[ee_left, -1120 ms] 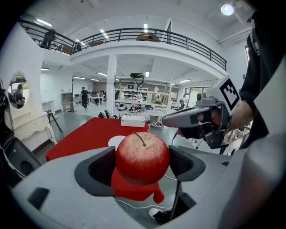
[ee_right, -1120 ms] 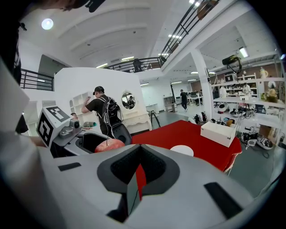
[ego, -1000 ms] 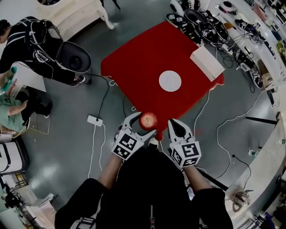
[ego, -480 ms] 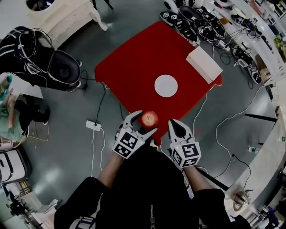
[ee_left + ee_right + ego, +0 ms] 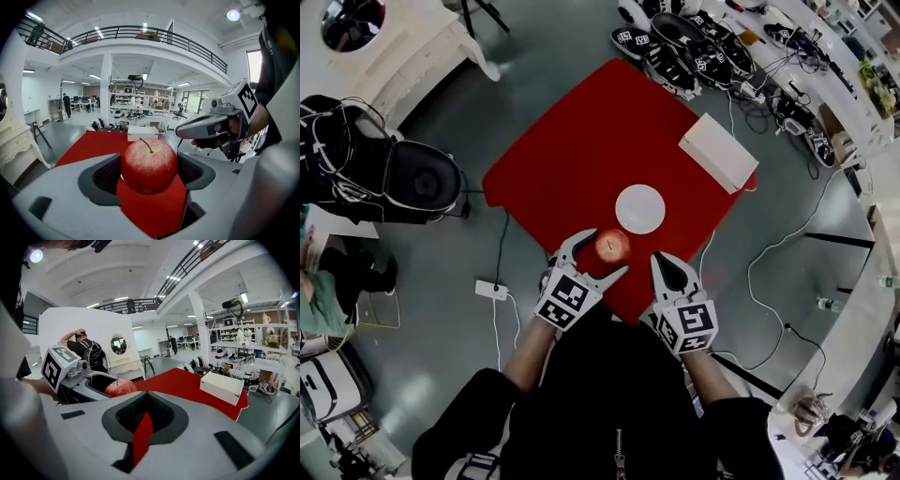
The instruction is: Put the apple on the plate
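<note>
Left gripper (image 5: 598, 258): pads (image 5: 101, 179) pinch the apple (image 5: 149, 165) at its sides, stem up. It hangs clear of the cloth, nothing under it. Right gripper (image 5: 667, 270): just beside on the right, jaws drawn together to a thin slit, holding nothing.

Plate (image 5: 639, 208): white, just beyond the fingertips. The apple is over the near edge of the red cloth (image 5: 567, 141), short of the plate.

Risks (judgement):
- Round, smooth fruit held on two small contacts, so it may slip if the squeeze eases in transit.
- The plate looks flat, so an apple let go high or off-centre may roll off onto the cloth.
- A low approach could nudge the plate.

Surroundings: white box (image 5: 717, 152) at the far right corner of the cloth. Grey floor with cables and a power strip (image 5: 490, 290), open hall with a mezzanine.
</note>
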`<state>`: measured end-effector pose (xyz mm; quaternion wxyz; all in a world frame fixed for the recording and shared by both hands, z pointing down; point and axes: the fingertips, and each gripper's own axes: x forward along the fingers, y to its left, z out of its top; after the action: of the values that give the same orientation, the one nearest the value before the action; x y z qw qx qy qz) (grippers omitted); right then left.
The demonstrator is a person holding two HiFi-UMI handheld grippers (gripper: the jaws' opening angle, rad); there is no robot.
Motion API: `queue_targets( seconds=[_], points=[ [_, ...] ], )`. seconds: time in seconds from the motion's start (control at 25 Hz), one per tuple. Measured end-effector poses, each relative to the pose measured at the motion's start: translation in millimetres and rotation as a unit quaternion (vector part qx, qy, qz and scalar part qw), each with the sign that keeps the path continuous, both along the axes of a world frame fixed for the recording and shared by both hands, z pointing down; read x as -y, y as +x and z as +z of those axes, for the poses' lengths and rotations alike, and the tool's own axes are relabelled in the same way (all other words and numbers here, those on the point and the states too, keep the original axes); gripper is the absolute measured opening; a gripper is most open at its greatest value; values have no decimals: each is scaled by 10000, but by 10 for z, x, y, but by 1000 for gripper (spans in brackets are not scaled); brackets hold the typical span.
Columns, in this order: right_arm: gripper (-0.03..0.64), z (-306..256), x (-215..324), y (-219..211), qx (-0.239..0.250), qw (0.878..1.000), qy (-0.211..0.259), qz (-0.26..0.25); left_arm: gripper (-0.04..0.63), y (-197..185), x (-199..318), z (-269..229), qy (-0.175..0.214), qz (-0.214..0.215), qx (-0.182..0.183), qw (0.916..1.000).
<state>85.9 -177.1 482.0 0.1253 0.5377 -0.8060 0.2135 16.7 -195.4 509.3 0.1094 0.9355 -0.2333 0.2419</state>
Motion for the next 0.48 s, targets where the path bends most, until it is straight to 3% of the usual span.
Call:
queue_targets(
  seconds=[0.48],
  points=[
    [11,45,394,170,-129,9990,-96,413,364,273,544,114,-28,458,-30,9989]
  ],
)
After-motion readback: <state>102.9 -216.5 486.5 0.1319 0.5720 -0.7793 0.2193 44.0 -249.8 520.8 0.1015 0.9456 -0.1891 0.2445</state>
